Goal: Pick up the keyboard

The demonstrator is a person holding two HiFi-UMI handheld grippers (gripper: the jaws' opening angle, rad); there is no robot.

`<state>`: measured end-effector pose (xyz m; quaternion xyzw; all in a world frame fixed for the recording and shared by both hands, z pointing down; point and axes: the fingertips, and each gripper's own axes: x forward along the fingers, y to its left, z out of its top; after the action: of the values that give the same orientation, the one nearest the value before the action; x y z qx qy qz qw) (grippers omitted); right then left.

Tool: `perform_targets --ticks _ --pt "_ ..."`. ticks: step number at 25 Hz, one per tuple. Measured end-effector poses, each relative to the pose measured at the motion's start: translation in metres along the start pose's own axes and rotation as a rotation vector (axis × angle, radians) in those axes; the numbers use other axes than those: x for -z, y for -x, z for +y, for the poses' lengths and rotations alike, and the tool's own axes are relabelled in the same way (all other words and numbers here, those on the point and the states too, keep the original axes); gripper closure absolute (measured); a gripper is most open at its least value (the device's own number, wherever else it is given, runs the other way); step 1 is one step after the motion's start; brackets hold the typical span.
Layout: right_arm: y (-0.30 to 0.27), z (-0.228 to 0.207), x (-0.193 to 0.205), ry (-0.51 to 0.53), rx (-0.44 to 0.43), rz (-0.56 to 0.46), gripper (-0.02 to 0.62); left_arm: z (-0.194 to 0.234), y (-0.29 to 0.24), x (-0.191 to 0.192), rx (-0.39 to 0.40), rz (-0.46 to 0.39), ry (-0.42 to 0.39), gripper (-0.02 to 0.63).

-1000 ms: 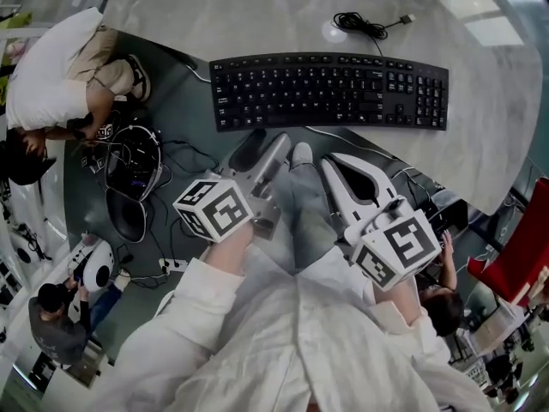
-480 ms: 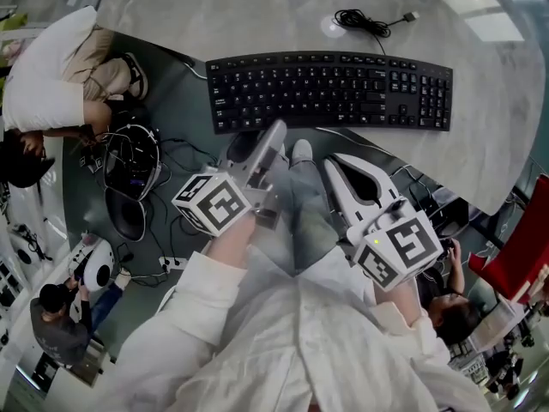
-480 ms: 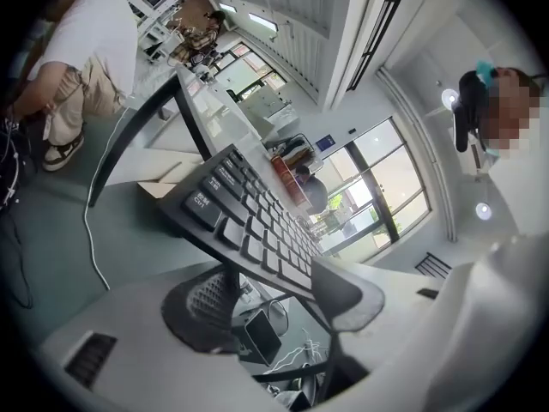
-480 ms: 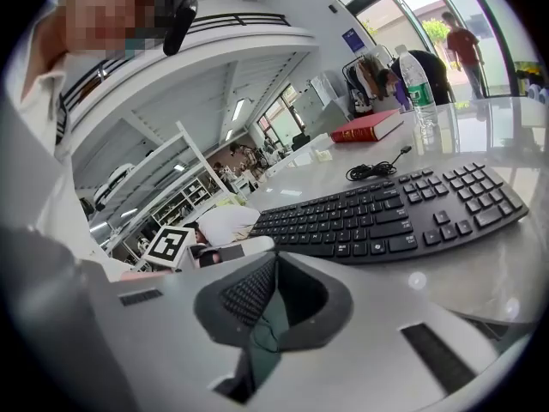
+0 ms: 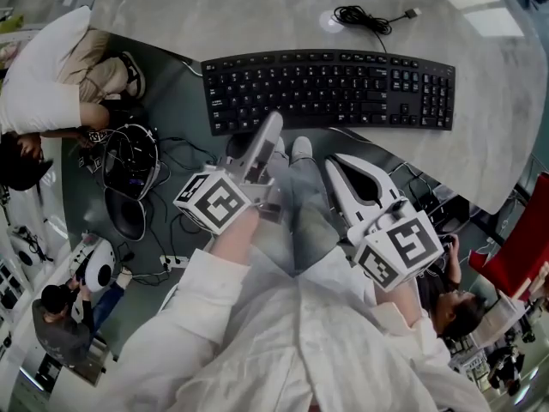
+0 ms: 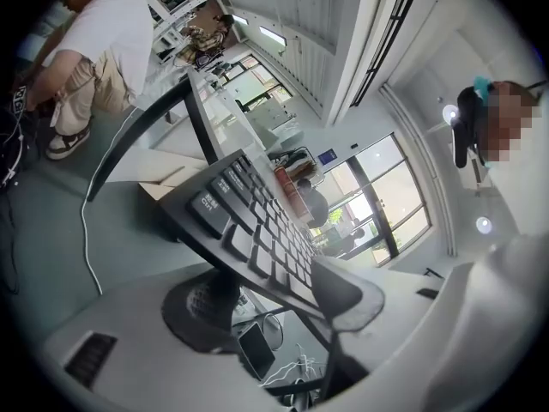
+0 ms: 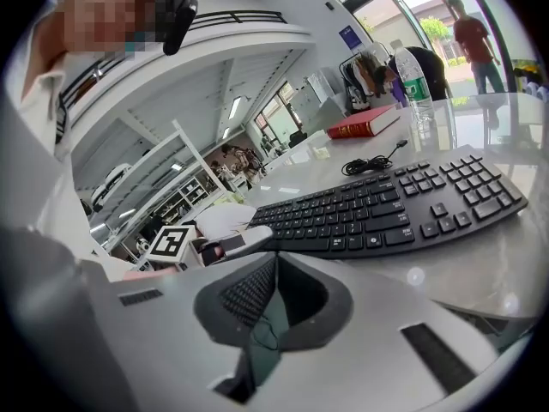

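Head view: keyboard (image 5: pixel 330 90) flat along counter (image 5: pixel 257 15) near edge, long axis left-right, numpad end right. Left gripper view: left gripper (image 6: pixel 279 299) jaws clamp keyboard's front edge, one pad on keys, one beneath. Right gripper view: right gripper (image 7: pixel 273 290) jaws closed, empty, short of keyboard

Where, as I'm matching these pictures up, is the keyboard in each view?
Head view: keyboard in the upper middle, lying across the picture.
Left gripper view: centre, running diagonally between the jaws.
Right gripper view: right of centre, beyond the jaws.
Shared landmark: the coiled cable behind the keyboard, in the head and right gripper views only.
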<state>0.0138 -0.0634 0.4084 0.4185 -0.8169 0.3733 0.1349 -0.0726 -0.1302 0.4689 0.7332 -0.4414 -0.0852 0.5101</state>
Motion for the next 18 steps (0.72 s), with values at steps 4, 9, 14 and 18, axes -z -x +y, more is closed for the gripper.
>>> perform_targets --ticks 4,9,14,18 --pt "0.0 -0.003 0.001 -0.004 0.003 -0.001 0.563 0.003 -0.004 -0.001 0.001 -0.008 0.001 0.357" --pt "0.003 -0.006 0.002 -0.008 0.01 0.001 0.563 0.007 -0.008 -0.003 -0.003 -0.009 -0.005 0.357" --pt "0.003 -0.008 0.002 -0.009 0.014 0.0 0.563 0.007 -0.011 -0.005 0.023 -0.017 -0.001 0.357" --pt "0.007 -0.016 0.003 -0.006 0.04 -0.003 0.563 0.007 -0.014 -0.005 0.027 -0.017 -0.001 0.357"
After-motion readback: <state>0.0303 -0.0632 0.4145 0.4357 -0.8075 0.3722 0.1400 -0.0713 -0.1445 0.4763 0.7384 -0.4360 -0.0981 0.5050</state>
